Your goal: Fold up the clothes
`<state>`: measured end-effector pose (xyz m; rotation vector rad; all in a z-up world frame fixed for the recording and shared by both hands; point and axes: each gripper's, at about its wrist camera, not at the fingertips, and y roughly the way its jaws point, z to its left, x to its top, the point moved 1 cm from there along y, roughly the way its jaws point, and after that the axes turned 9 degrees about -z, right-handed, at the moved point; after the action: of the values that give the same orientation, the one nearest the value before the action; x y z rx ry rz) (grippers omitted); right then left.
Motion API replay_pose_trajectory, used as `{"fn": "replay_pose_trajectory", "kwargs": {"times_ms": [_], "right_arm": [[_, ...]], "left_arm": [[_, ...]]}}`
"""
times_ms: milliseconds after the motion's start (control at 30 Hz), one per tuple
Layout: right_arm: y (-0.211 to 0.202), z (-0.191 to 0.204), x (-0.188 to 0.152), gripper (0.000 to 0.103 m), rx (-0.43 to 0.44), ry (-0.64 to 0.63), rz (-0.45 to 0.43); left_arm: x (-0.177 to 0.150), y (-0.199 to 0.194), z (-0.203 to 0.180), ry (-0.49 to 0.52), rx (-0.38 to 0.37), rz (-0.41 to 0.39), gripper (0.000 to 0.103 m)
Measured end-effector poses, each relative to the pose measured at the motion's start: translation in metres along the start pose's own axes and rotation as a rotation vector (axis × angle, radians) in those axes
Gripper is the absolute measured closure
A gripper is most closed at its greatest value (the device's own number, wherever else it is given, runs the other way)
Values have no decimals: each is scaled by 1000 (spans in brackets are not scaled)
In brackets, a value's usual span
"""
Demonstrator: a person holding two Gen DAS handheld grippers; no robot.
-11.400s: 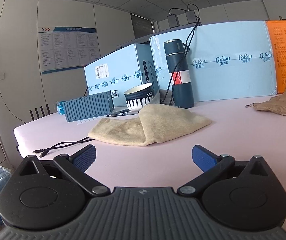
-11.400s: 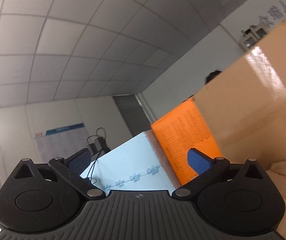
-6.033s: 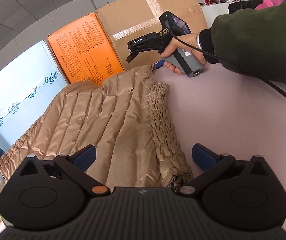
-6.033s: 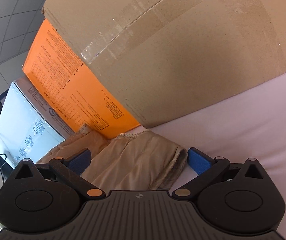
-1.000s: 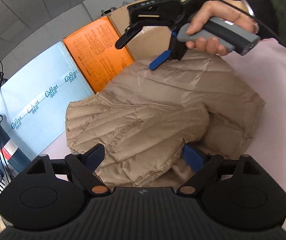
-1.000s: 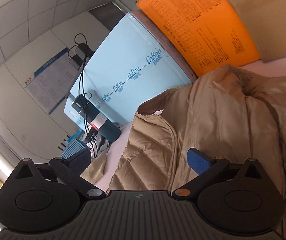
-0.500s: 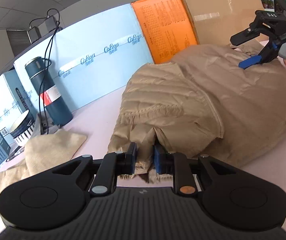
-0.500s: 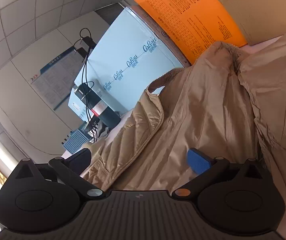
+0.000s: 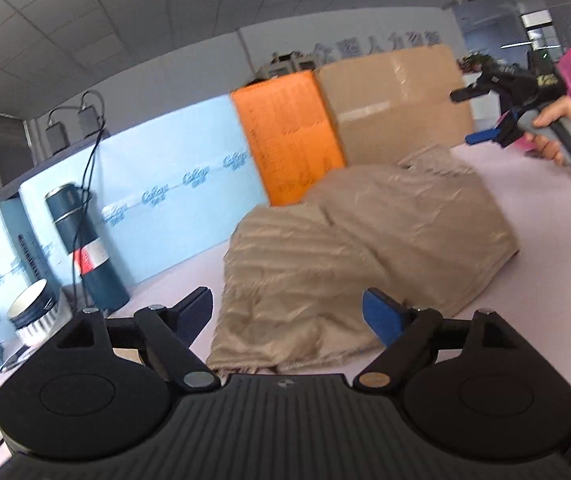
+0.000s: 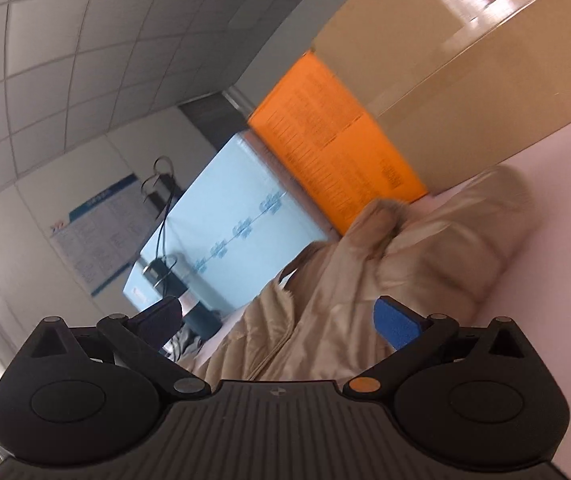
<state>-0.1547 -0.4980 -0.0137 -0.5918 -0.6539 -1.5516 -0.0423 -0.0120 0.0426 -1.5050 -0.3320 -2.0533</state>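
Observation:
A tan quilted jacket (image 9: 365, 240) lies folded in a loose bundle on the pink table (image 9: 545, 216). My left gripper (image 9: 287, 306) sits just in front of its near edge. Its jaws are opening, and nothing is pinched between the blue pads. In the left wrist view my right gripper (image 9: 469, 116), held in a person's hand, hovers open above the table's far right, off the jacket. In its own view the right gripper (image 10: 279, 318) is open and empty, looking across the jacket (image 10: 425, 260).
An orange box (image 9: 289, 136), a cardboard box (image 9: 397, 96) and a light-blue box (image 9: 173, 216) stand along the table's back. A dark flask (image 9: 85, 248) with cables and a striped bowl (image 9: 33, 312) are at the left. Bare pink table lies to the jacket's right.
My left gripper, shut on the jacket's near edge half a second ago, has let go, opened and drawn back. The right gripper has swung away to the right, off the jacket.

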Motion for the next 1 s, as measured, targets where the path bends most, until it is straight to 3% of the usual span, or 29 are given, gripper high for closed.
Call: {"fn": "replay_pose_trajectory", "kwargs": {"times_ms": [100, 200, 300, 433, 667, 700, 733, 800, 900, 1000], "right_arm": [[-29, -31, 12, 0, -68, 72, -125], [-44, -68, 6, 0, -97, 234, -228], [-53, -85, 7, 0, -70, 342, -300], [-51, -86, 8, 0, -74, 317, -276], [-41, -85, 11, 0, -61, 304, -223], [-39, -85, 11, 0, -54, 308, -220], [-37, -85, 11, 0, -49, 311, -216], [-35, -84, 12, 0, -41, 315, -207], [-34, -85, 11, 0, -26, 313, -184], [-33, -81, 11, 0, -13, 298, -157]], "left_arm": [[23, 16, -32, 31, -126, -26, 21], [37, 44, -74, 68, -244, 9, 20], [47, 81, -113, 98, -265, 73, 20], [56, 127, -134, 94, -244, 120, 20], [58, 182, -172, 136, -271, 197, 20], [59, 185, -174, 124, -277, 193, 27], [60, 189, -174, 109, -279, 191, 48], [62, 198, -168, 64, -263, 193, 80], [62, 212, -145, -87, -272, 194, 92], [62, 220, -113, -233, -220, 175, 94]]}}
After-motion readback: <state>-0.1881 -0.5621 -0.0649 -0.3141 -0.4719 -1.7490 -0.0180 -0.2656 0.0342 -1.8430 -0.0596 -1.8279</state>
